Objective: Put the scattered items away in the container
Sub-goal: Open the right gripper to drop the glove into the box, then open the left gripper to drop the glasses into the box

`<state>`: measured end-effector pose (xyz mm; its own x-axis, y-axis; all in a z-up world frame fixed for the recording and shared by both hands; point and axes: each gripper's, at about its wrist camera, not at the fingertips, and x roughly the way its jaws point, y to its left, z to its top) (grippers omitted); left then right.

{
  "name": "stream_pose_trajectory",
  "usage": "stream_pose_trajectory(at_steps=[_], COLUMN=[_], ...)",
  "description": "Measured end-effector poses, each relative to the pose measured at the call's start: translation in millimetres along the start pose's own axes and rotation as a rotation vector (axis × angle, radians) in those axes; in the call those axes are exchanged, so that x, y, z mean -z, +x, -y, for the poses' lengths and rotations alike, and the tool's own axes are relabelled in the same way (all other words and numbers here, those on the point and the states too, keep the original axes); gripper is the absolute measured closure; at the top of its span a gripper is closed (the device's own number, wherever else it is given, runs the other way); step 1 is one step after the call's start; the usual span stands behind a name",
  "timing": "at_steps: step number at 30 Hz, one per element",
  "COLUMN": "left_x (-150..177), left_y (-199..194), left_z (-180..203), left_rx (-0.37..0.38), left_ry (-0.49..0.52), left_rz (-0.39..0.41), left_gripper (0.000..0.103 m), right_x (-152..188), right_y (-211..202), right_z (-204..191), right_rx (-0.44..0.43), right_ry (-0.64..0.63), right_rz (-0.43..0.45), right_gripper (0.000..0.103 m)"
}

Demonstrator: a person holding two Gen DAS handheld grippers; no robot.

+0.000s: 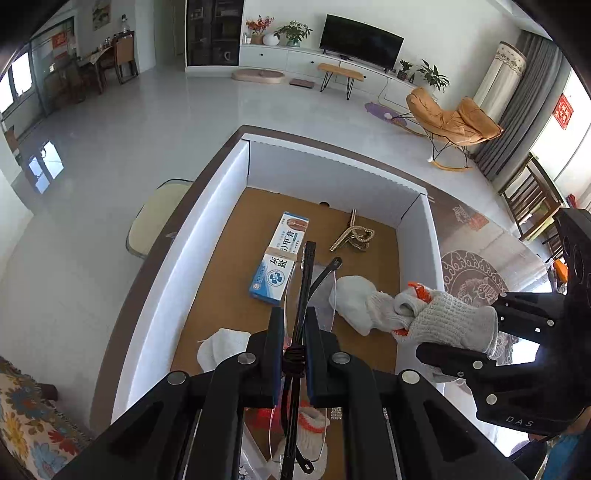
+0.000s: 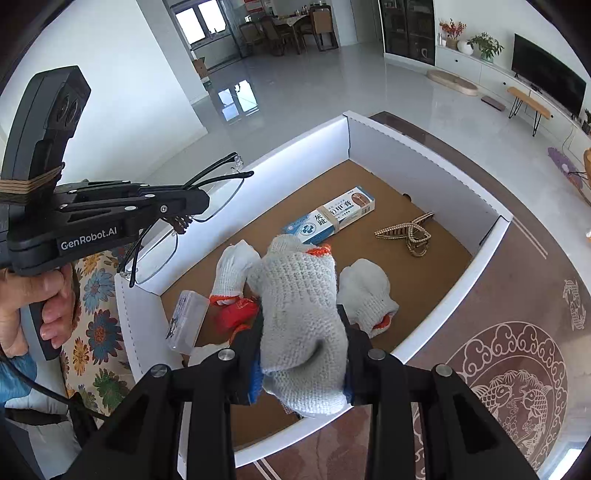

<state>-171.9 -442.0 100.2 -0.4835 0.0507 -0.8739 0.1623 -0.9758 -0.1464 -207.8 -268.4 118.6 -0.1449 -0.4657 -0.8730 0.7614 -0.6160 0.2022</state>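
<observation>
Two grippers over box (image 2: 424,147), glasses (image 1: 299,295) clamped (lenses half-hidden), glove (image 2: 303,314) clamped

My left tongs (image 2: 186,212) are black with silver screws, white "GenRobot.AI" letters and brown string wrapped round.

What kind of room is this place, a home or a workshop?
Most likely a home living room: a television on a white cabinet, an orange rocking chair, and potted plants.
</observation>
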Motion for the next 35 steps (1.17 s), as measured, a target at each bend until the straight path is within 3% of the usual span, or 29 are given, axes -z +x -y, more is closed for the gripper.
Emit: stream_pose_trajectory(at_steps=[6,9,10,11,13,14,16,20,23,29,32,35], left_x=[16,22,23,24,24,24,24,29,39,54,63,70], left_y=[71,84,85,80,63,51,24,-30,-61,-59,-65,-76], left_z=[-9,-14,-15,-15,-18,-21,-21,-12,-3,10,9,5], left_rx=[-0.054,-0.061,-0.068,-0.100,-0.197,-0.205,-0.205,-0.281,-0.275,-0.280,-0.244,-0.309], left_ry=[-0.025,-0.052,-0.049,-0.054,-0.069,-0.078,-0.084,-0.122,-0.192,-0.316,-0.367,-0.447], left_rz=[-0.107,-0.159,-0.172,-0.166,-0.140,-0.113,-0.044,0.062,0.124,0.064,0.133,0.220], left_gripper=[0.093,0.086,0.075,0.066,0.026,0.021,0.018,0.015,0.007,0.007,0.000,0.000], right_x=[-11,-13,-12,-13,-14,-14,-15,-20,-22,-14,-10,-7], right_y=[92,126,129,128,118,112,98,57,30,17,15,14], right_z=[0,6,6,5,0,0,-1,-3,-7,-21,-21,-20], right_rx=[0.072,0.086,0.082,0.081,0.120,0.115,0.108,0.135,0.123,0.149,0.149,0.129], right_ry=[-0.008,0.017,0.017,0.006,-0.033,-0.040,-0.040,-0.053,-0.048,-0.085,-0.093,-0.088], right_rz=[-0.142,-0.251,-0.267,-0.262,-0.239,-0.235,-0.231,-0.184,-0.145,-0.147,-0.137,-0.112], right_gripper=[0.070,0.058,0.042,0.034,0.034,0.034,0.034,0.034,0.034,0.034,0.034,0.034])
